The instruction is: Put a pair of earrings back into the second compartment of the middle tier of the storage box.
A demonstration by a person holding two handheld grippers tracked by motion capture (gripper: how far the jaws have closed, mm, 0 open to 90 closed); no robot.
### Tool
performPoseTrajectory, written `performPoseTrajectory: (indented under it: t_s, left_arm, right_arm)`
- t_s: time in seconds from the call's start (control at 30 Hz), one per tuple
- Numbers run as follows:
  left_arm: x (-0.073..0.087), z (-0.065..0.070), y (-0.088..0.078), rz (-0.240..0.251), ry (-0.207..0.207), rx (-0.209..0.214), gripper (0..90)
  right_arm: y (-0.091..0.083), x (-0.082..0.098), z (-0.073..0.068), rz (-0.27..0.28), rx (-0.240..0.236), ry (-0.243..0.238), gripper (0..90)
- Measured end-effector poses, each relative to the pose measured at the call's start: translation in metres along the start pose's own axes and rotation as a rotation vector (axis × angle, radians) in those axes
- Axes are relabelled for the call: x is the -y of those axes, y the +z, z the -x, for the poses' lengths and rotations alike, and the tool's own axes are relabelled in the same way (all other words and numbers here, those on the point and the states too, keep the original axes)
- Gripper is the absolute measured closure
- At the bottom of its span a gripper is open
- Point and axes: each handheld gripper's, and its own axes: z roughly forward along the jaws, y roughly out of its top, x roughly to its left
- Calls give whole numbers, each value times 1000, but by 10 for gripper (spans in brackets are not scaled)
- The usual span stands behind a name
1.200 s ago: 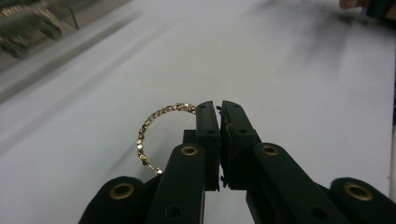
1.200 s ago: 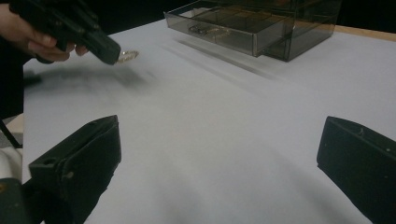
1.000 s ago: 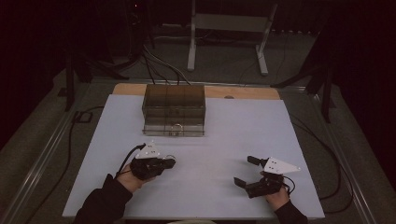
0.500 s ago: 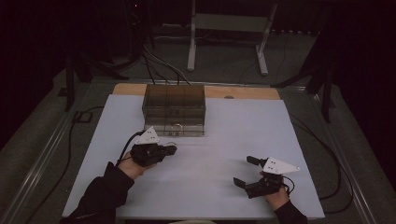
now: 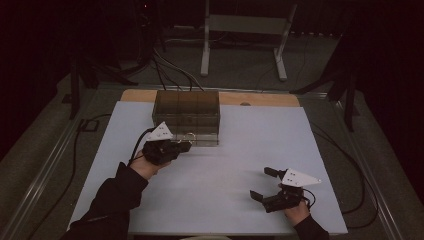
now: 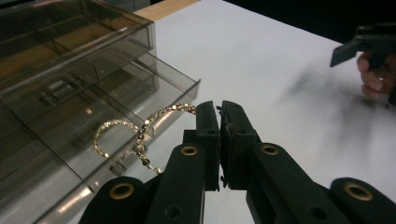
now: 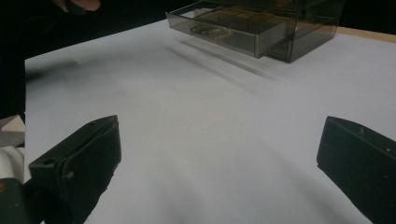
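Observation:
A smoky clear drawer box (image 5: 187, 107) stands at the back of the white table, its lowest drawer (image 6: 140, 81) pulled out. A gold bead bracelet (image 6: 154, 116) lies in that drawer, also seen in the high view as a small ring (image 5: 190, 136). My left gripper (image 5: 187, 146) is shut with nothing between its jaws. In the left gripper view its tips (image 6: 219, 112) sit right beside the bracelet at the drawer's front edge; whether they touch it I cannot tell. My right gripper (image 5: 262, 184) rests near the table's front right, jaws wide open (image 7: 219, 154) and empty.
The white table sheet (image 5: 250, 145) is bare between the two grippers. A wooden strip (image 5: 260, 98) runs along the back edge behind the box. Cables (image 5: 350, 165) trail on the floor at both sides, and a metal stand (image 5: 240, 30) is behind the table.
My left hand has moved away from me and up, from the open table to the front of the pulled-out drawer. The right gripper and the bracelet have stayed where they were.

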Motion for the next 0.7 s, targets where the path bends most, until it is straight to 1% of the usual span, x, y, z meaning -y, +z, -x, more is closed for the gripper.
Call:
performPoseTrajectory:
  t_s: [0.1, 0.13, 0.27, 0.33, 0.43, 0.57, 0.63, 0.7]
  left_arm:
    - [-2, -5, 4, 1, -15, -2, 881]
    - [-3, -7, 6, -1, -13, -6, 880]
    - [-6, -14, 12, -2, -27, -10, 880]
    - [-8, -18, 15, -1, -39, -12, 880]
    - [-9, -23, 21, -7, -48, -25, 880]
    - [-10, -31, 28, -12, -53, -57, 880]
    - [-10, -35, 31, -18, -71, -64, 880]
    - [-10, -39, 35, -26, -72, -71, 880]
  right_arm:
    - [0, 0, 0, -1, 0, 5, 0]
    - [0, 0, 0, 1, 0, 2, 0]
    - [0, 0, 1, -1, -1, 6, 0]
    - [0, 0, 0, 3, 0, 2, 0]
    - [0, 0, 0, -1, -1, 5, 0]
    - [0, 0, 0, 4, -4, 4, 0]
    - [0, 0, 1, 3, -3, 6, 0]
    - [0, 0, 0, 4, -3, 4, 0]
